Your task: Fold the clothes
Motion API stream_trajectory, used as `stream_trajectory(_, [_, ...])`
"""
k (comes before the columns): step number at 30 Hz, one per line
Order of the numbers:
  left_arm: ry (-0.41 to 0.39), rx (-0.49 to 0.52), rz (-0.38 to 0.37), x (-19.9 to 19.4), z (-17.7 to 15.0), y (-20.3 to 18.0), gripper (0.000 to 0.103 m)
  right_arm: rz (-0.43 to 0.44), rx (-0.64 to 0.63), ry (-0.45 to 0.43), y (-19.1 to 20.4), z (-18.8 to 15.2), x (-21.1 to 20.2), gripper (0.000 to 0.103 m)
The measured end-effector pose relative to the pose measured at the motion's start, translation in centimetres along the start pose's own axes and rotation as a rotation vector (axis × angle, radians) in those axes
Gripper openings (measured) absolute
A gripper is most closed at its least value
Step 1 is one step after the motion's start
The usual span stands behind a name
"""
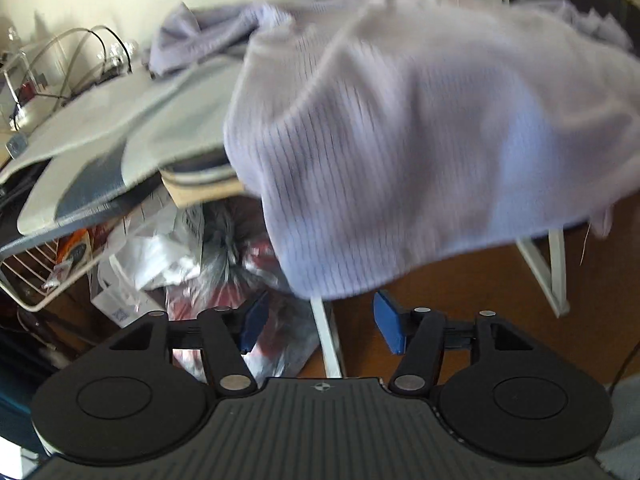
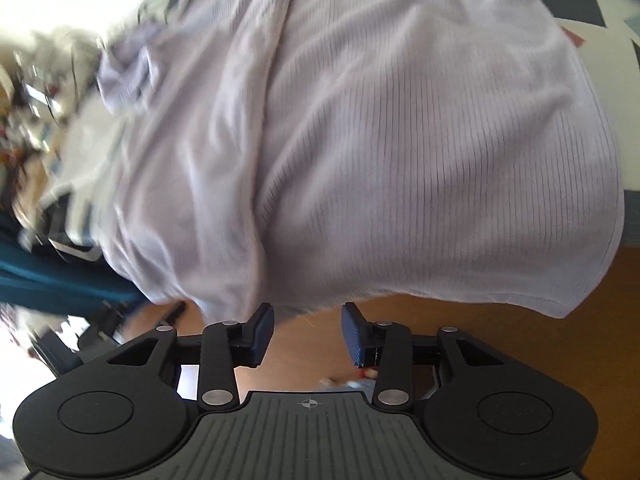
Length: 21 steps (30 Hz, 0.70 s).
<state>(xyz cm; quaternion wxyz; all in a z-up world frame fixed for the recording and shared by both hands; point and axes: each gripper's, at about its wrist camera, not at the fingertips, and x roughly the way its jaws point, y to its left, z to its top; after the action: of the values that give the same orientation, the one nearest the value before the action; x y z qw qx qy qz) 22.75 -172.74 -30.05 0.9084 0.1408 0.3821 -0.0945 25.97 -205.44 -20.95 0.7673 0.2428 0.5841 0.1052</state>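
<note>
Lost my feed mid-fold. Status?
Left tool open, empty. Right tool open, empty. Lilac top draped over board, hem hanging free. Nothing blocking.

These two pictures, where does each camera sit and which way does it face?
Left wrist view: sits on the left gripper, looking along its open blue fingers at the lilac ribbed garment hanging over a table edge, clutter below.
Right wrist view: sits on the right gripper, looking steeply down past open fingers at the garment's hem and the wooden floor.
Shared: the same garment, just ahead of empty fingers; no hand shows in either.
</note>
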Motion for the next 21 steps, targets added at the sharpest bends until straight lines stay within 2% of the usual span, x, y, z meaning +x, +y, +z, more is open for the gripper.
stream_trajectory(1, [-0.018,0.001,0.024,-0.2,0.1,-0.1,0.082,0.022,0.015,-0.02,0.1,0.0,-0.2,0.037])
stream_trajectory(2, [-0.033,0.003,0.047,-0.3,0.2,-0.2,0.086,0.032,0.008,-0.02,0.3,0.0,-0.1,0.041])
stream_trajectory(4, [-0.026,-0.002,0.046,0.0,0.3,-0.2,0.086,0.049,-0.008,-0.016,0.8,-0.1,0.4,0.048])
stream_trajectory(5, [-0.025,-0.009,0.01,0.0,0.4,0.0,0.078,0.058,-0.016,0.01,1.0,-0.1,1.0,0.048])
stream_trajectory(6, [-0.024,-0.015,-0.03,0.0,0.4,0.2,0.065,0.067,-0.026,0.038,1.3,-0.2,1.8,0.048])
stream_trajectory(7, [-0.017,-0.018,-0.09,0.0,0.5,0.3,0.039,0.082,-0.026,0.069,1.5,-0.2,2.5,0.047])
stream_trajectory(8, [-0.01,-0.01,-0.108,0.0,0.5,0.3,0.028,0.097,-0.027,0.091,1.7,-0.2,3.1,0.041])
stream_trajectory(9, [-0.005,-0.001,-0.123,-0.1,0.5,0.3,0.022,0.104,-0.043,0.106,2.2,-0.2,3.6,0.035])
stream_trajectory(10, [-0.009,0.004,-0.124,-0.4,0.5,0.4,0.008,0.11,-0.061,0.121,2.7,-0.3,4.1,0.018])
stream_trajectory(11, [-0.014,0.006,-0.126,-0.7,0.4,0.5,0.007,0.105,-0.082,0.122,3.2,-0.2,4.2,0.014])
stream_trajectory(13, [-0.027,-0.051,-0.135,-2.1,0.4,1.6,0.005,0.13,-0.126,0.113,4.0,-0.3,3.9,0.012])
stream_trajectory(15, [-0.043,-0.115,-0.136,-3.7,0.4,2.9,0.005,0.204,-0.164,0.092,4.6,-0.5,3.0,0.011])
stream_trajectory(18, [-0.04,-0.164,-0.108,-5.3,-0.1,4.2,0.001,0.264,-0.194,0.067,4.5,-0.5,1.8,0.011])
stream_trajectory(21, [0.016,-0.18,-0.116,-4.3,-0.7,4.6,0.001,0.128,-0.192,0.102,3.7,-0.3,3.3,0.011])
